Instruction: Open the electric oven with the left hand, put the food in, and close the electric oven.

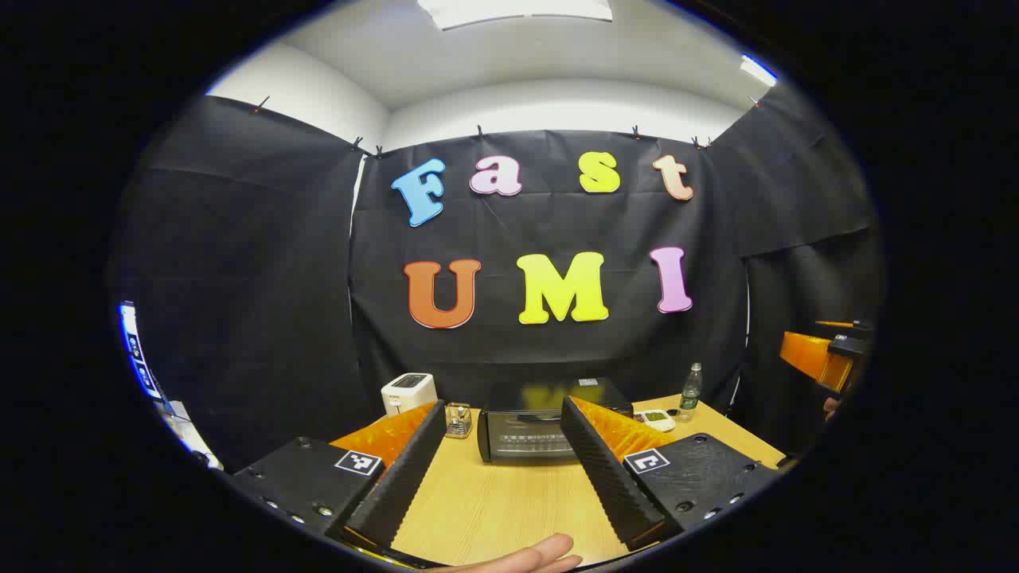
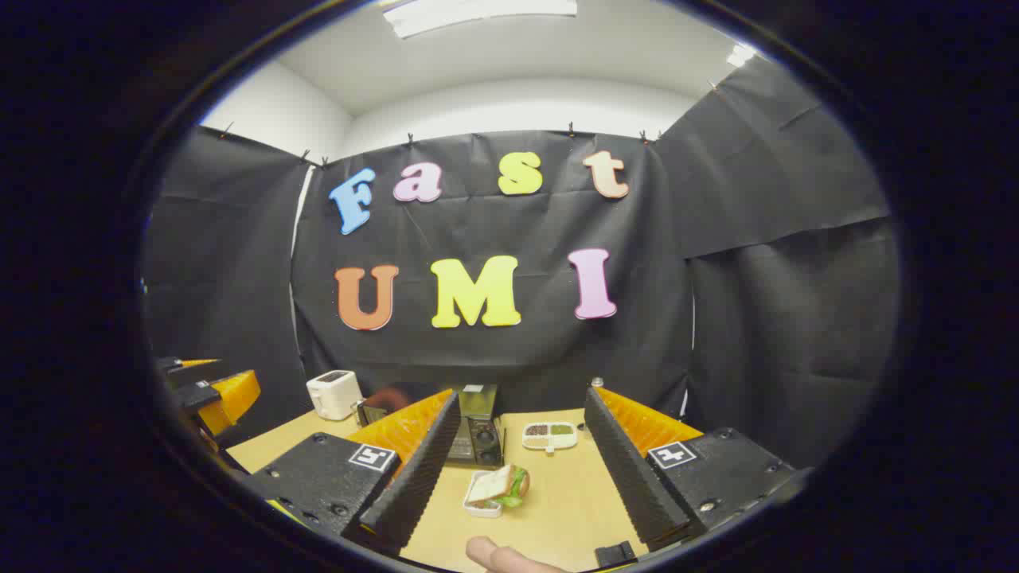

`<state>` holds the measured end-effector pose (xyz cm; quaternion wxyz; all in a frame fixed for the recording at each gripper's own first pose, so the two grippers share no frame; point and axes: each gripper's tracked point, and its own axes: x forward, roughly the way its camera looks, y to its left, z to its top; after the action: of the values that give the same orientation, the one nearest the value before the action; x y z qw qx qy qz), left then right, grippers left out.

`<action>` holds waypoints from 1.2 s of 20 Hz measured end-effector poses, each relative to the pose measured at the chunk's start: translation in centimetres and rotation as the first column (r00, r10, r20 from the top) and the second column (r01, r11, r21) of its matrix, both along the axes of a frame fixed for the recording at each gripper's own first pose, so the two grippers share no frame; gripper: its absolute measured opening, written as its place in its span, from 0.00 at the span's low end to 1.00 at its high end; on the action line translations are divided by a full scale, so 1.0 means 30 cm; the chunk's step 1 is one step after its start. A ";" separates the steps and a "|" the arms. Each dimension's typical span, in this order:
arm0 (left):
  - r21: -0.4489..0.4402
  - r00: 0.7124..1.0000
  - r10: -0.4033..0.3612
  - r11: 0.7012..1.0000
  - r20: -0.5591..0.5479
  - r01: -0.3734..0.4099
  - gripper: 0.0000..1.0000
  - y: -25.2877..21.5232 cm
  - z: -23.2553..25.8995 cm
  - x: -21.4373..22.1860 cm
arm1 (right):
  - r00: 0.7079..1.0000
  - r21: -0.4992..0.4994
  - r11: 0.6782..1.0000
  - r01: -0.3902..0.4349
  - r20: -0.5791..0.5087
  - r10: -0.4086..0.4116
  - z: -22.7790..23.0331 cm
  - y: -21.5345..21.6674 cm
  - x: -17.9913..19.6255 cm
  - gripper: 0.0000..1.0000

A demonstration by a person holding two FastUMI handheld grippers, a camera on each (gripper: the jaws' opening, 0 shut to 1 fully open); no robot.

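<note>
A black electric oven (image 1: 532, 426) stands at the back of the wooden table (image 1: 493, 501), its glass door closed. My left gripper (image 1: 501, 469) is open above the table, well short of the oven, with nothing between its fingers. In the right gripper view the oven (image 2: 478, 436) is partly hidden behind one finger. A sandwich in a small white tray (image 2: 495, 487) lies on the table (image 2: 557, 509) in front of the oven. My right gripper (image 2: 521, 477) is open above the table near the sandwich, not touching it.
A white toaster (image 1: 408, 391) and a small wire holder (image 1: 458, 420) stand left of the oven. A divided dish of food (image 2: 549, 434) and a clear bottle (image 1: 690, 391) sit to its right. A fingertip (image 1: 525, 555) shows at the lower edge of each view.
</note>
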<state>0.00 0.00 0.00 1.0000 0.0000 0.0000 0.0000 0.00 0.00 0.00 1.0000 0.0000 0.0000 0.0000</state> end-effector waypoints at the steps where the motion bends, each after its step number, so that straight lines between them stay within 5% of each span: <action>1: 0.006 1.000 -0.011 1.000 0.001 0.011 0.95 -0.007 -0.003 -0.003 | 1.000 0.007 1.000 -0.009 -0.012 0.009 -0.009 0.007 -0.005 1.00; 3: 0.009 0.998 -0.056 0.998 -0.007 0.056 0.94 -0.041 -0.015 -0.008 | 0.999 0.028 0.999 -0.036 -0.031 0.037 -0.027 0.023 -0.020 0.90; 4: -0.001 0.998 -0.069 0.998 -0.015 0.069 0.94 -0.050 -0.027 -0.011 | 0.999 0.029 0.999 -0.038 -0.031 0.039 -0.031 0.022 -0.027 1.00; 5: -0.006 0.997 -0.077 0.997 -0.015 0.077 0.94 -0.054 -0.025 -0.016 | 0.999 0.022 0.999 -0.035 -0.015 0.036 -0.021 0.013 -0.031 0.89; 6: -0.005 0.997 -0.075 0.997 -0.007 0.075 0.95 -0.053 -0.015 -0.016 | 0.999 0.014 0.999 -0.030 -0.011 0.030 -0.013 0.009 -0.034 0.89; 7: -0.003 0.998 -0.066 0.998 -0.005 0.066 0.95 -0.046 -0.013 -0.011 | 0.999 0.012 0.999 -0.031 -0.019 0.032 -0.029 0.012 -0.034 1.00; 9: -0.004 0.998 -0.060 0.998 -0.009 0.060 0.95 -0.044 -0.022 -0.015 | 0.998 0.020 0.998 -0.055 -0.039 0.056 -0.046 0.031 -0.040 0.90; 12: -0.001 0.998 -0.066 0.998 -0.011 0.066 0.95 -0.046 -0.028 -0.017 | 0.998 0.028 0.998 -0.059 -0.026 0.059 -0.029 0.020 -0.055 0.89; 13: 0.003 0.998 -0.064 0.998 -0.007 0.064 0.95 -0.043 -0.026 -0.017 | 0.998 0.030 0.998 -0.055 -0.018 0.056 -0.027 0.013 -0.055 0.89; 14: 0.003 0.998 -0.058 0.998 -0.005 0.058 0.95 -0.036 -0.026 -0.013 | 0.999 0.025 0.999 -0.046 -0.011 0.046 -0.018 0.005 -0.053 1.00; 16: -0.004 0.998 -0.059 0.998 -0.006 0.059 0.95 -0.038 -0.029 -0.005 | 1.000 0.022 0.999 -0.029 -0.004 0.029 -0.013 -0.014 -0.040 1.00; 17: -0.009 0.998 -0.058 0.998 -0.007 0.058 0.95 -0.034 -0.029 -0.002 | 1.000 0.019 1.000 -0.017 0.003 0.017 -0.005 -0.026 -0.032 0.89; 18: -0.012 0.999 -0.050 0.999 -0.004 0.050 0.95 -0.027 -0.021 0.006 | 1.000 0.016 1.000 -0.013 0.005 0.012 0.006 -0.036 -0.024 1.00; 20: -0.017 0.999 -0.039 0.999 -0.002 0.039 0.95 -0.016 -0.013 0.042 | 1.000 0.019 1.000 -0.012 0.010 0.011 0.016 -0.042 -0.007 1.00; 21: -0.022 0.999 -0.040 0.999 -0.003 0.040 0.95 -0.018 -0.013 0.055 | 1.000 0.019 1.000 -0.011 0.010 0.011 0.021 -0.049 0.004 0.89; 22: -0.027 0.999 -0.042 0.999 -0.004 0.042 0.95 -0.020 -0.008 0.074 | 1.000 0.018 1.000 -0.013 0.010 0.013 0.027 -0.053 0.019 1.00; 24: -0.033 0.999 -0.046 0.998 -0.008 0.046 0.95 -0.031 -0.007 0.126 | 1.000 0.026 1.000 -0.017 0.008 0.017 0.038 -0.056 0.050 1.00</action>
<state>3.77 -0.92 -0.21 0.9996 -0.0162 0.0045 -0.0231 1.51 -1.68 1.15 0.9999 0.0132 -0.0038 0.0084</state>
